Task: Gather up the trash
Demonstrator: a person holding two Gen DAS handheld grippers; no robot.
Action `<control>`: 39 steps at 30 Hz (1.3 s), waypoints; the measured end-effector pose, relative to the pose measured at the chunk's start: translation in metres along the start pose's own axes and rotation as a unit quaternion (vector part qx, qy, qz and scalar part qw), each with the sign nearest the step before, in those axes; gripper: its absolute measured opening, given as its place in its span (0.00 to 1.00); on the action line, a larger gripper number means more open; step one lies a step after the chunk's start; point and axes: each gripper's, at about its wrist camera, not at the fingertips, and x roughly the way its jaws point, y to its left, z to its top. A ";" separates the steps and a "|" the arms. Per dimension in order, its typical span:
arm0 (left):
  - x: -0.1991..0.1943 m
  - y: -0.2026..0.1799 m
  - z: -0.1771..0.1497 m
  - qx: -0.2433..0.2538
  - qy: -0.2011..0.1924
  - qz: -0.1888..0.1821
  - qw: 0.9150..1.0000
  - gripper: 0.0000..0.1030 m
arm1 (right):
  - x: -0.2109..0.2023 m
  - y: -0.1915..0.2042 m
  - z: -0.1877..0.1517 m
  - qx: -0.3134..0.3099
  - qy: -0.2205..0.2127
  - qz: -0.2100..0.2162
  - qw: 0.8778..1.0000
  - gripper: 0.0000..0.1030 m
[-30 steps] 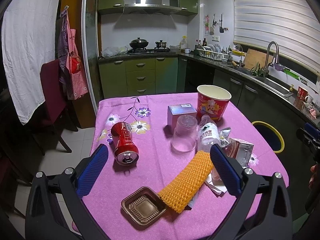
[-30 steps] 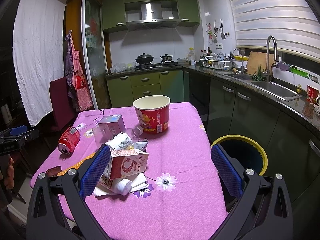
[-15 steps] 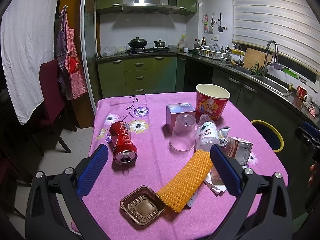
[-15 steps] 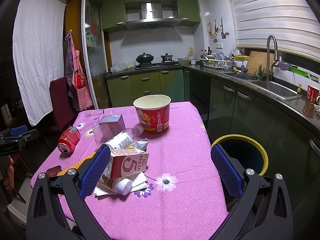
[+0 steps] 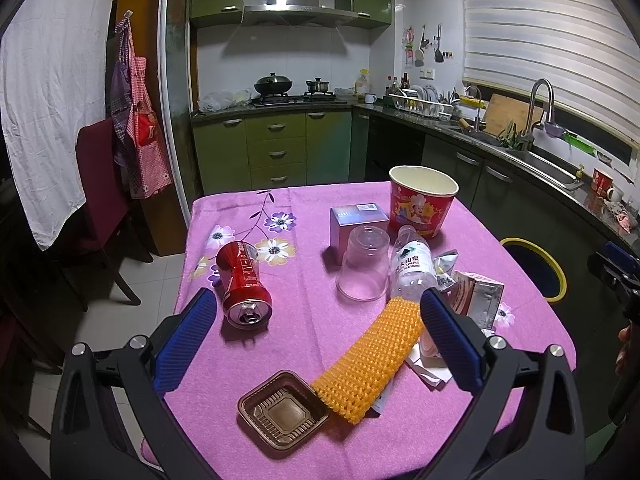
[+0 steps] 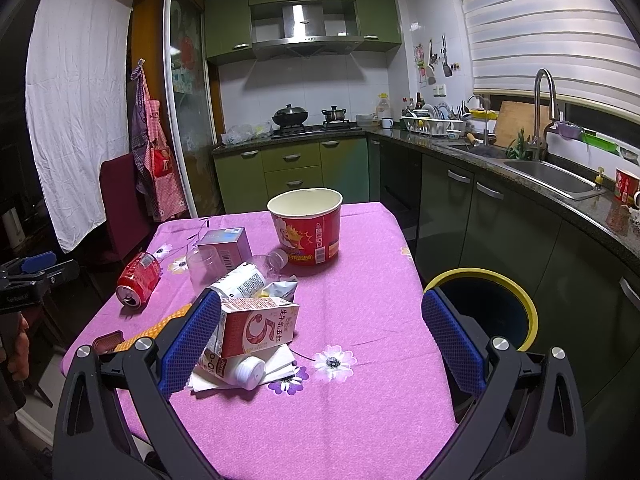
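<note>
Both grippers are just hanging over the near edge of the table (image 6: pixel 360 420) with jaws spread wide and nothing between them; left gripper (image 5: pixel 316 328) on one side, right gripper (image 6: pixel 320 332) on the other. Closest to the left one there's a brown plastic tray (image 5: pixel 282 410) with an orange mesh sleeve (image 5: pixel 372 360) touching its corner. Closest to the right one is a little white bottle (image 6: pixel 236 368) lying on some paper, with a crushed milk carton (image 6: pixel 256 326) on top of it. Further in, a dented red can (image 5: pixel 242 280) lies on its side, well apart from the pile, then a clear cup (image 5: pixel 364 264) upside down beside a water bottle (image 5: pixel 412 268) and a foil wrapper (image 6: pixel 280 288). Behind those, a purple box (image 5: pixel 358 220) and a red paper bucket (image 6: pixel 306 230) standing upright. Off the table's right side sits the yellow-rimmed bin (image 6: pixel 500 304).
</note>
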 end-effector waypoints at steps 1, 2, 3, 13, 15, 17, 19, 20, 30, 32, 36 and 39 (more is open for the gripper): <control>0.000 0.000 0.000 0.000 0.000 0.000 1.000 0.94 | 0.000 0.000 0.000 0.000 0.000 0.000 1.000 0.96; 0.000 0.000 0.000 0.000 0.000 0.000 1.000 0.94 | 0.000 0.000 0.000 0.000 0.000 0.001 1.000 0.96; 0.000 0.000 0.000 0.000 0.000 0.000 1.000 0.94 | 0.000 -0.001 0.000 0.000 -0.001 0.001 1.000 0.96; 0.001 -0.001 -0.001 0.000 0.001 0.000 1.000 0.94 | 0.000 -0.001 0.000 0.000 0.000 0.000 1.000 0.96; 0.001 0.000 -0.001 0.001 0.001 0.000 1.000 0.94 | 0.000 -0.001 0.000 0.000 0.000 0.001 1.000 0.96; 0.002 -0.001 -0.001 0.001 0.001 -0.001 1.000 0.94 | 0.000 -0.001 0.000 0.000 0.000 0.000 1.000 0.96; 0.002 -0.001 -0.001 0.001 0.001 0.000 1.000 0.94 | 0.000 0.000 0.000 0.000 0.000 0.000 1.000 0.96; 0.002 -0.001 -0.001 0.001 0.001 -0.001 1.000 0.94 | 0.000 -0.001 0.000 0.000 0.000 0.001 1.000 0.96; 0.031 0.013 0.014 -0.009 0.029 -0.008 1.000 0.94 | 0.039 -0.010 0.028 -0.017 0.039 0.032 0.999 0.96; 0.043 0.021 0.022 -0.011 0.034 -0.003 0.999 0.94 | 0.057 -0.016 0.041 -0.013 0.060 0.039 0.997 0.96; 0.070 0.040 0.038 -0.023 0.043 0.007 0.999 0.94 | 0.097 -0.029 0.073 0.006 0.107 0.068 0.992 0.96; 0.090 0.052 0.049 -0.029 0.049 -0.005 0.998 0.94 | 0.139 -0.034 0.103 0.017 0.146 0.076 0.986 0.96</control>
